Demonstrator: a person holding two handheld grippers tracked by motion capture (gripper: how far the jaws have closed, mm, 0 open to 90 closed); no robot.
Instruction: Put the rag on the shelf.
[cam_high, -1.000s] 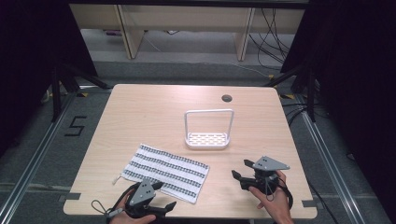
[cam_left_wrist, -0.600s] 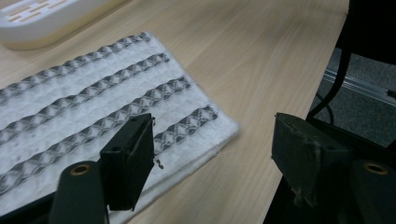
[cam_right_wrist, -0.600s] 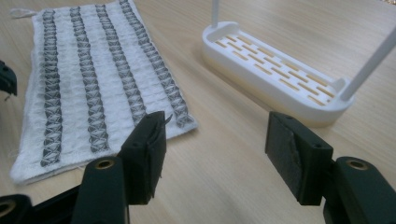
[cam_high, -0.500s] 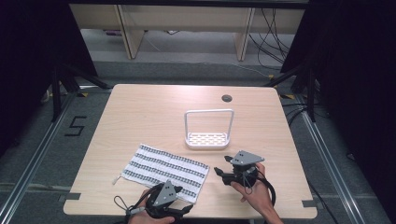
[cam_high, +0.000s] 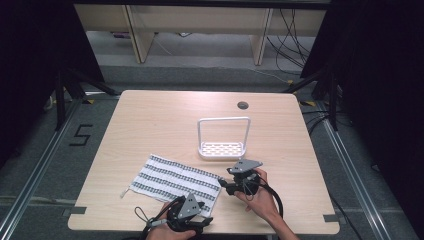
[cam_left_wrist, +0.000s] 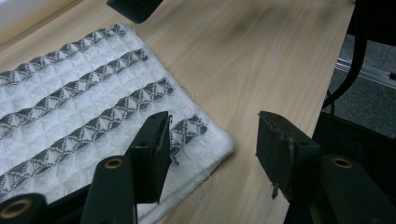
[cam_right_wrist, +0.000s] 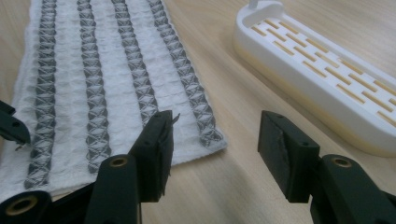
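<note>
1. Since the earlier frame: both tongs drawn in to the striped dish towel (cam_high: 172, 178); jaws just been closing, nothing gripped.
2. Left tongs (cam_left_wrist: 212, 135) released, astride the towel's near right corner.
3. Right tongs (cam_right_wrist: 215, 140) released, astride its far right corner, beside the white rack (cam_right_wrist: 322, 70).
4. Towel flat on tabletop (cam_high: 150, 125).
5. Left hand (cam_high: 167, 232) cut off by the frame edge.

high: overhead, far | gripper views: low, close | shared: towel (cam_high: 172, 180)
</note>
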